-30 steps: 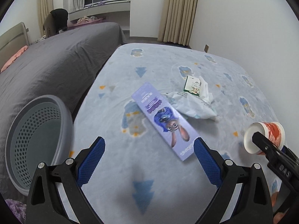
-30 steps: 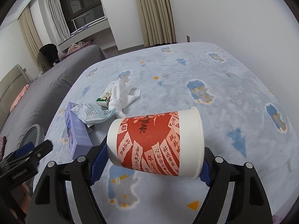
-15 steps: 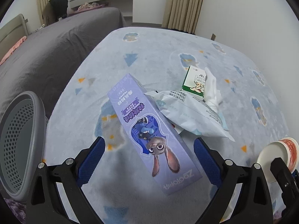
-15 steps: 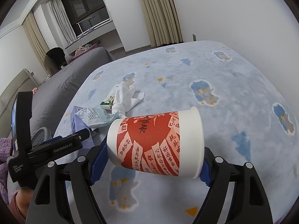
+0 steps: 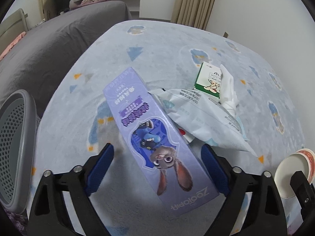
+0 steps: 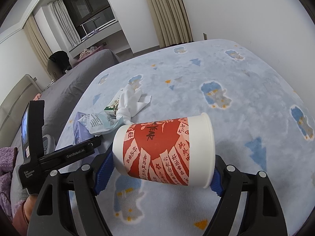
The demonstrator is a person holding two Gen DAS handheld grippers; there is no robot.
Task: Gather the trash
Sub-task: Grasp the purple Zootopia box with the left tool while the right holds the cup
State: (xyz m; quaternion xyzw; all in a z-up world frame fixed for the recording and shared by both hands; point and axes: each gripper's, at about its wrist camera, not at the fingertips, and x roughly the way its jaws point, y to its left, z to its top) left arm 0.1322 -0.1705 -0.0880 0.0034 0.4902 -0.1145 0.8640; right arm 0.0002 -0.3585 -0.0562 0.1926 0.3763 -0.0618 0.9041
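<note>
1. The right claw is clamped on a red-and-white paper cup, lying sideways between the blue pads, one pad at the base and one at the rim; held off the bed this way it is probably waiting to be carried to the bin
2. The left claw straddles the near end of a long purple box; its jaws have just been closing in on it, with the box between them, but the left pad stands clear of the box and I judge the grip not yet made
3. The box lies flat on the patterned bedspread toward the bed's left edge, its length running away from the claw, so taking it across its narrow width is the only hold that fits
4. A crumpled pale wrapper leans against the box's far right side, and beyond it, touching, lie a small green-and-white carton and a twisted white tissue; these are still to be collected
5. A grey perforated basket stands just off the bed's left edge, near the left claw; that nearness suits dropping the box in first
6. Risk: lifting the box may drag the wrapper that rests on it
</note>
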